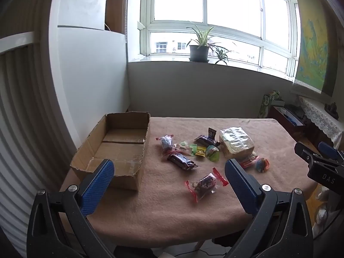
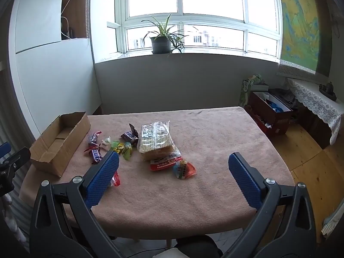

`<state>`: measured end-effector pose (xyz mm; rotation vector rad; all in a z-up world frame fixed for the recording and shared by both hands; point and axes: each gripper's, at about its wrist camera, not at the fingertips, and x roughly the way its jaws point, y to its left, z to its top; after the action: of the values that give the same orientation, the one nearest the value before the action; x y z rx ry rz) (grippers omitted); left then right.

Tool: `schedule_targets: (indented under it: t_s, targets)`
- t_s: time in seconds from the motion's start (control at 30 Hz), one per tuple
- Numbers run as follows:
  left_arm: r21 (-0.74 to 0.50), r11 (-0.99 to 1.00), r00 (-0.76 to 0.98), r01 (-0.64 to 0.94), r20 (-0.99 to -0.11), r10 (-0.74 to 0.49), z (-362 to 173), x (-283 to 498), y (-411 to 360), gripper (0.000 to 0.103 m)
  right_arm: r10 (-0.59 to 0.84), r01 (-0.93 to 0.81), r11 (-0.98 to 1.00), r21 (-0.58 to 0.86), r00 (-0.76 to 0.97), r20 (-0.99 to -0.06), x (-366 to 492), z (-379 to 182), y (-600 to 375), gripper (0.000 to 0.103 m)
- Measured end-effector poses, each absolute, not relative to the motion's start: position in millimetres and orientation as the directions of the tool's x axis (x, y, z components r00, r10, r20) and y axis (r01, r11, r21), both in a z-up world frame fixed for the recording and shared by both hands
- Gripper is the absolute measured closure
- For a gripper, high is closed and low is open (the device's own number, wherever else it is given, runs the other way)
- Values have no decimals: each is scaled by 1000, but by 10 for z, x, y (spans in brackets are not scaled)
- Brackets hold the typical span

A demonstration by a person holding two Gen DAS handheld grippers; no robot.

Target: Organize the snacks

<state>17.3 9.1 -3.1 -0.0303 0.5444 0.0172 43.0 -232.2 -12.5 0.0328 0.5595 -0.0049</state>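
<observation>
An empty open cardboard box (image 1: pixel 120 144) lies at the table's left; it also shows in the right wrist view (image 2: pixel 58 142). Several snacks lie in a loose pile right of it: a clear pack of crackers (image 1: pixel 236 143) (image 2: pixel 155 139), dark chocolate bars (image 1: pixel 182 160) (image 2: pixel 95 153), small green and yellow candies (image 1: pixel 211 152) (image 2: pixel 126 149), a red-edged cookie packet (image 1: pixel 205 183) and a round colourful sweet (image 2: pixel 183 168). My left gripper (image 1: pixel 169 172) is open and empty, above the table's near edge. My right gripper (image 2: pixel 173 169) is open and empty, near the front edge.
The table wears a pink cloth (image 2: pixel 204 133). A potted plant (image 2: pixel 160 40) stands on the windowsill. A red box (image 2: pixel 268 116) and a lace-covered cabinet (image 2: pixel 314 101) stand on the floor at the right. A white wall and radiator (image 1: pixel 25 118) are at the left.
</observation>
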Motion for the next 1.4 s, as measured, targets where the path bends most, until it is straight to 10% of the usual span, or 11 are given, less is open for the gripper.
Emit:
schedule_targets:
  t_s: [1.4]
  targets:
    - [-27, 999, 851, -20, -526, 2, -38, 191, 84, 1, 42, -26, 999, 36, 838, -545, 470, -172, -2228, 0]
